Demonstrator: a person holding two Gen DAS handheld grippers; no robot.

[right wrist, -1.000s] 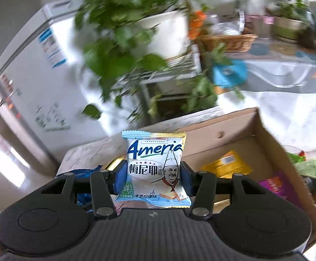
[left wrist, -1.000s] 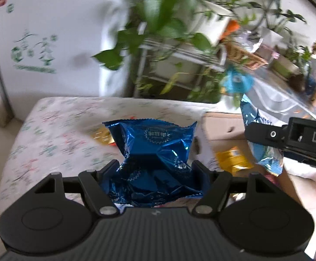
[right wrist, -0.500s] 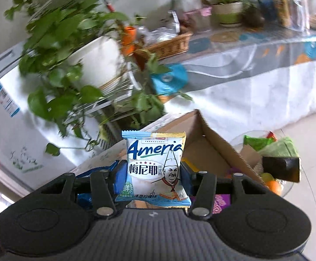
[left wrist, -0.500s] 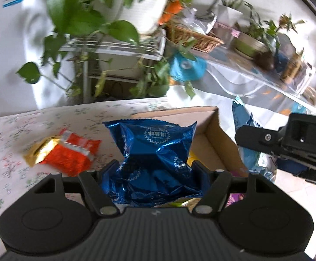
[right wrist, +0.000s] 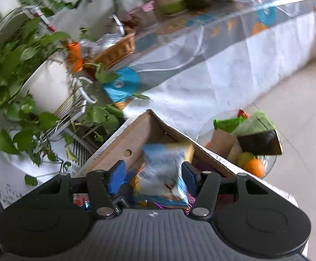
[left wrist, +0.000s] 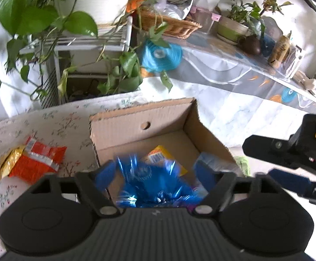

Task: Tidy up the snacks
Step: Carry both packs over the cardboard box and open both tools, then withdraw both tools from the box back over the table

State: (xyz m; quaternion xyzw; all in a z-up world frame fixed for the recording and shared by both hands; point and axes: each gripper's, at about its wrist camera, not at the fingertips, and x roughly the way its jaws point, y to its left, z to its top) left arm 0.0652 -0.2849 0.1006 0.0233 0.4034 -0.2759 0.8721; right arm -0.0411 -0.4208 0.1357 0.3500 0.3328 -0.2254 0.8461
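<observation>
While both packets were clamped a moment earlier, the jaws of both grippers had just been opened over the cardboard box (left wrist: 140,117), so a double drop was basically caught mid-air. On the left gripper (left wrist: 158,174) the blue pads were spread well apart, and the shiny blue foil packet (left wrist: 153,184) was seen as a smear between them, no longer pinched and apparently falling toward the box floor. A yellow-orange packet (left wrist: 160,155) was already lying in the box just behind it.

Same story on the right gripper (right wrist: 155,175): jaws parted, and the white-and-blue snack packet (right wrist: 164,169) was blurred and tilted between the pads, with a gap visible on the left side, so it was judged to be released rather than held. It was positioned over the box interior, near the corner by the punched hole, with other wrappers underneath.

For the task, two more snacks can probably be counted as boxed, assuming neither bounces off the rim. One red-and-gold packet (left wrist: 30,159) was left out on the flowered tabletop (left wrist: 55,121), beside the box's left wall, so the job was judged not finished yet. Whether more snacks were lying outside the views couldn't be told.
</observation>
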